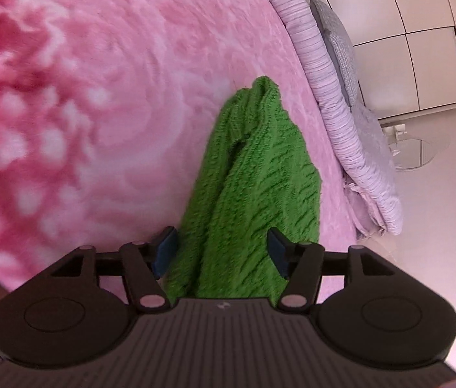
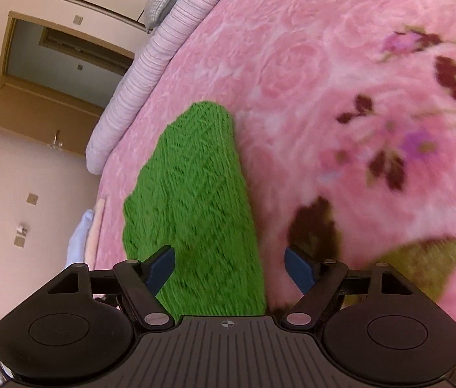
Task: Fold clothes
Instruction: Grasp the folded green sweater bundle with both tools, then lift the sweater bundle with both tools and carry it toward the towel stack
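The green knitted garment (image 1: 247, 174) lies on the pink floral blanket (image 1: 105, 97) of the bed, gathered into a narrow, lengthwise-doubled strip; whether further folds remain cannot be settled. Left tongs (image 1: 221, 252) and right tongs (image 2: 228, 270) stand spread over it, gripping nothing. A rolled lilac quilt (image 1: 328, 97) lies near the bed edge, clear of the garment.

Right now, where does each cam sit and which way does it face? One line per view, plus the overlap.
Left wrist: sits on the left tongs, looking forward and down along the open blue pads at a green knit garment on the pink blanket; a rolled striped quilt and cabinets lie beyond. Only the tongs show.
Right wrist: sits on the right tongs, open, facing the same green knit garment on the pink blanket; a doorway lies beyond. Only the tongs show.
Shared: garment, blanket, quilt.
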A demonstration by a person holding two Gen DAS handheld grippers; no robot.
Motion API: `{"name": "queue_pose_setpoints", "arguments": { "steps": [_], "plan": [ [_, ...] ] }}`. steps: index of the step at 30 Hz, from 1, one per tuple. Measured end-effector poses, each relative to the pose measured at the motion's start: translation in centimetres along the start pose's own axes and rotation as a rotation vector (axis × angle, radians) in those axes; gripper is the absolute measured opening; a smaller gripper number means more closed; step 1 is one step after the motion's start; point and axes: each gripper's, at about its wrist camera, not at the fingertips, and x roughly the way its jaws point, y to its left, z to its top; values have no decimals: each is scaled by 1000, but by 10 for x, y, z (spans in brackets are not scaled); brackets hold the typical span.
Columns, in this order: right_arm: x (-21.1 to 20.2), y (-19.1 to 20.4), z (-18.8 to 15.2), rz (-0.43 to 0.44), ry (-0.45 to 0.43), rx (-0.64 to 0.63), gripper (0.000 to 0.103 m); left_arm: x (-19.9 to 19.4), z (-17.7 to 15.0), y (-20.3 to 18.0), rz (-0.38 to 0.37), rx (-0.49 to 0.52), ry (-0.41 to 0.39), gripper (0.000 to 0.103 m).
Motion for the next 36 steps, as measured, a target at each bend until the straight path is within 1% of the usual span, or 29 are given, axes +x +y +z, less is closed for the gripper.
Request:
{"name": "queue_pose_setpoints", "arguments": {
  "steps": [3, 6, 7, 8, 10, 12, 13, 14, 15, 16, 19, 22, 25, 29, 32, 36],
  "plan": [
    [15, 2, 10, 22, 10, 16, 78, 9, 5, -3, -22, 5, 12, 59],
    [33, 2, 20, 56, 20, 16, 78, 18, 13, -1, -68, 4, 25, 59],
    [39, 3, 23, 72, 22, 10, 78, 22, 17, -1, -85, 7, 32, 55],
    [45, 3, 26, 90, 29, -6, 78, 28, 21, -1, -96, 14, 39, 47],
    [59, 6, 34, 113, 52, -56, 78, 39, 28, 0, -116, 22, 57, 39],
    [69, 10, 39, 124, 89, -119, 77, 49, 35, 3, -141, 13, 82, 34],
    [72, 12, 42, 114, 104, -148, 66, 53, 38, 4, -151, 6, 98, 32],
    [73, 10, 44, 106, 116, -145, 58, 56, 41, 4, -161, -1, 114, 30],
    [74, 8, 47, 99, 128, -140, 55, 58, 43, 4, -163, -5, 128, 29],
    [74, 5, 50, 100, 145, -112, 49, 58, 45, 2, -158, -6, 143, 27],
    [75, 11, 58, 46, 199, -45, 42, 57, 51, -8, -126, -18, 172, 25],
    [74, 36, 71, -29, 238, -17, 37, 52, 61, -24, -90, -36, 181, 23],
    [65, 64, 85, -26, 267, 27, 36, 31, 75, -51, -72, -64, 160, 22],
    [56, 116, 110, 27, 308, 40, 36, -8, 96, -98, -62, -65, 103, 22],
    [55, 160, 129, 88, 338, 15, 36, -46, 115, -134, -58, -52, 33, 22],
    [68, 218, 138, 167, 379, -48, 36, -94, 133, -171, -53, -37, -80, 22]
  ]
}}
